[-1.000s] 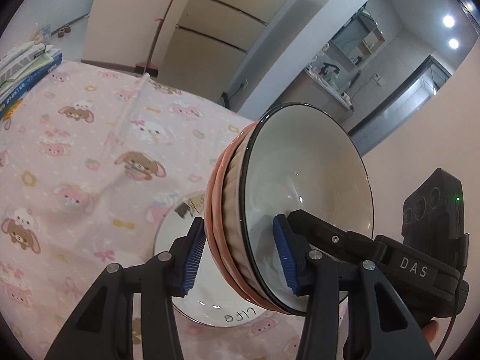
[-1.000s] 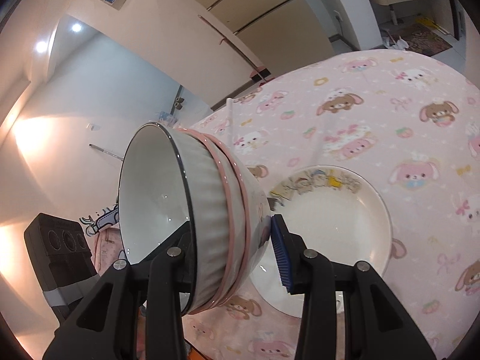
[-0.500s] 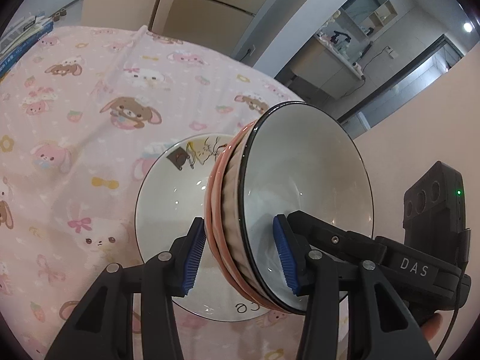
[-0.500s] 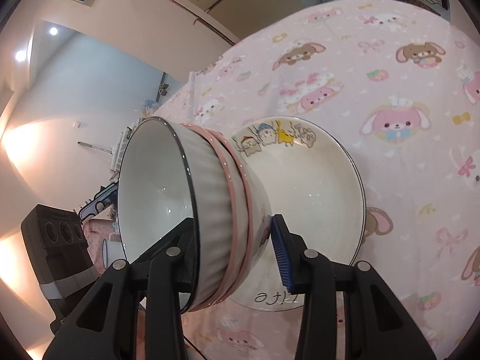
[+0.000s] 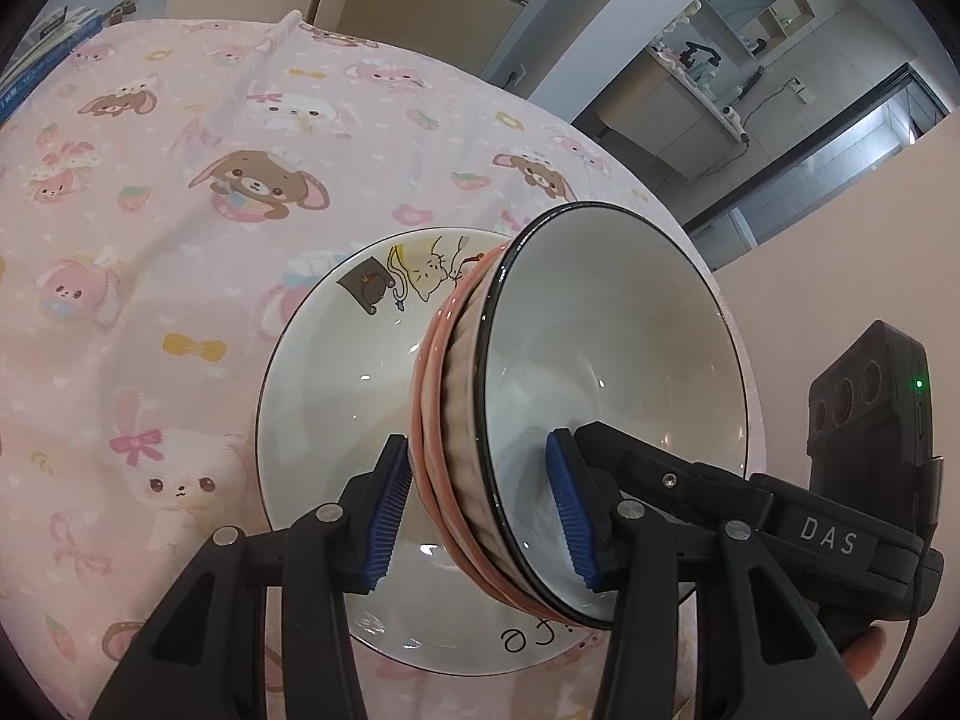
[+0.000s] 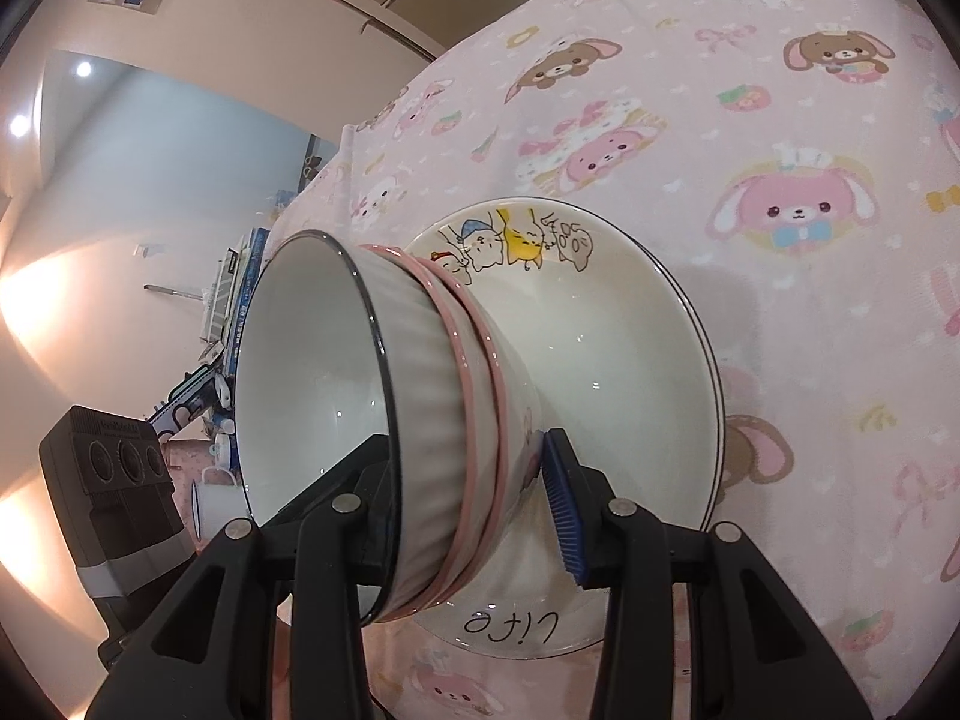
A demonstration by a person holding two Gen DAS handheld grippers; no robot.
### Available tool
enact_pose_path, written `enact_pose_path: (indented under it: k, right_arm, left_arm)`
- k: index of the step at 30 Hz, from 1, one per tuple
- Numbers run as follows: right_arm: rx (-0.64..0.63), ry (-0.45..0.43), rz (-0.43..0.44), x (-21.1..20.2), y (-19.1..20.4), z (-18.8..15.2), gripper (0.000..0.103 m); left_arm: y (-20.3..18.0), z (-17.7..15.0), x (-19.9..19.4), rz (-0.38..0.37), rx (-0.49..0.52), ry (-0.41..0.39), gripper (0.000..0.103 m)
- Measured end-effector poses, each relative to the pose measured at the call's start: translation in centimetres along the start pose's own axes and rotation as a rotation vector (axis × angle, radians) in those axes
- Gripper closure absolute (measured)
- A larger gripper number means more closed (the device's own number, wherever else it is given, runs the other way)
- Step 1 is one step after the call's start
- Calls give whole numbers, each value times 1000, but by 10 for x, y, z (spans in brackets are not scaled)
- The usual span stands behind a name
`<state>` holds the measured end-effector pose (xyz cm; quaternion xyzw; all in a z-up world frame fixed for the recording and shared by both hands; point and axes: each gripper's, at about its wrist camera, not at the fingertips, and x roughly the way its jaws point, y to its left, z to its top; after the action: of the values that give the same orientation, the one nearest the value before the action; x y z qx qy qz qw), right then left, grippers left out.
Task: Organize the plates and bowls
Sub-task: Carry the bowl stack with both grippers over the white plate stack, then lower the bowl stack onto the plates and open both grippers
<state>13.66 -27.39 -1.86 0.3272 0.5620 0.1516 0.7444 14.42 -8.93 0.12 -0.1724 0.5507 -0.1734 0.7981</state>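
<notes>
A: Changed since a second ago: bowl stack (image 5: 576,420) now much lower, hanging right over the cartoon plate (image 5: 336,396). Plate fills far more of both wrist views than before. Grip unchanged.

B: Claw state?

A: Left claw (image 5: 480,516) clenched across the stack's rim wall, one blue pad outside on the pink bowls, the other inside the top bowl. Right claw (image 6: 474,504) grasping the same stack from the opposite side; outer pad (image 6: 561,504) pressed on the pink wall, inner finger hidden behind the rim. Stack carried tilted, mouth off to the side in both views.

B: Meaning for the task?

A: Probably the set-down step: stack on plate. Not yet seated, can't tell whether the foot touches. Needs levelling before release, else likely to rock or slide on glaze.

B: Materials?

A: All glazed ceramic, glossy, with highlights. Top bowl white, ribbed outside, thin dark rim line. Two pink-rimmed bowls nested under it. Plate shallow, white, dark edge line, cat drawings and handwritten lettering. Bench (image 5: 180,240) under a soft pink cloth with bunny print, slightly creased.
</notes>
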Motion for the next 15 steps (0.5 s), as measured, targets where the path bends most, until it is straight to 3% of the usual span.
enact_pose_path:
  k: [15]
  right_arm:
    - [-6,-5,-27,3,1,2,63]
  left_arm:
    - [-6,0,-2,38,39,-12,56]
